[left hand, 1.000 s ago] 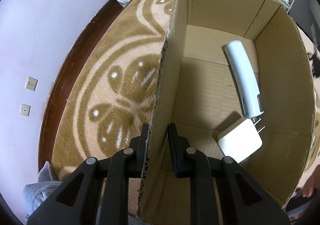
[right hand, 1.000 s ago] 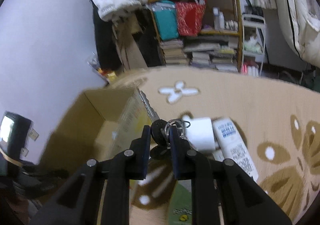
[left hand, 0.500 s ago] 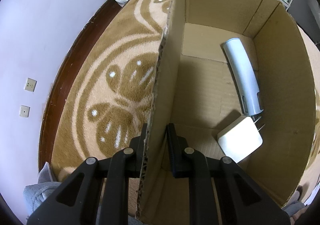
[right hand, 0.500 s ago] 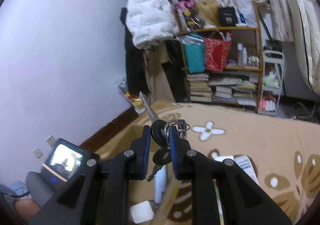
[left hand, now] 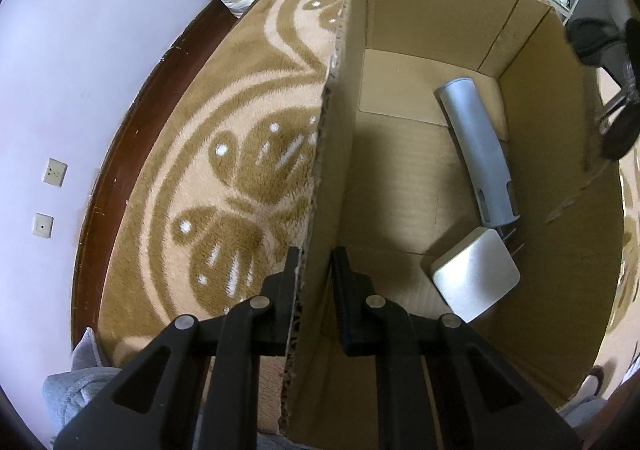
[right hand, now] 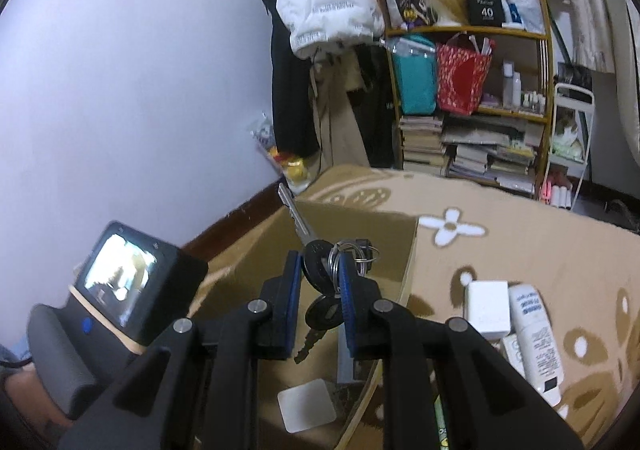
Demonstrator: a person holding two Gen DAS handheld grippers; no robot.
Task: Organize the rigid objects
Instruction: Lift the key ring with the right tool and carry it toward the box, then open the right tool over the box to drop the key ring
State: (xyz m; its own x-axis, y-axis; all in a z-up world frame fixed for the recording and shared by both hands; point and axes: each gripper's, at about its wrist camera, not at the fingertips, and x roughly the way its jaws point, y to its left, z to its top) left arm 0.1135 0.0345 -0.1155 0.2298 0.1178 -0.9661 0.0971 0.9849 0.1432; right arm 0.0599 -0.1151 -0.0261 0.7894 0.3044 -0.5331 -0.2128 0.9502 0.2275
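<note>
My left gripper is shut on the left wall of an open cardboard box that stands on the rug. Inside the box lie a pale blue cylindrical device and a white square power adapter. My right gripper hangs over the box, shut on a bunch of keys; one silver key points up and a black-headed key dangles below. The right gripper's dark tips with the keys show above the box's right wall in the left wrist view.
A white box and a white printed bottle lie on the tan patterned rug to the right of the box. A crowded shelf unit and hung coats stand behind. The left device's screen is at lower left.
My right gripper has carried the keys left over the box's opening, and now shows at the right edge of the left wrist view. The left gripper keeps its hold on the wall.
</note>
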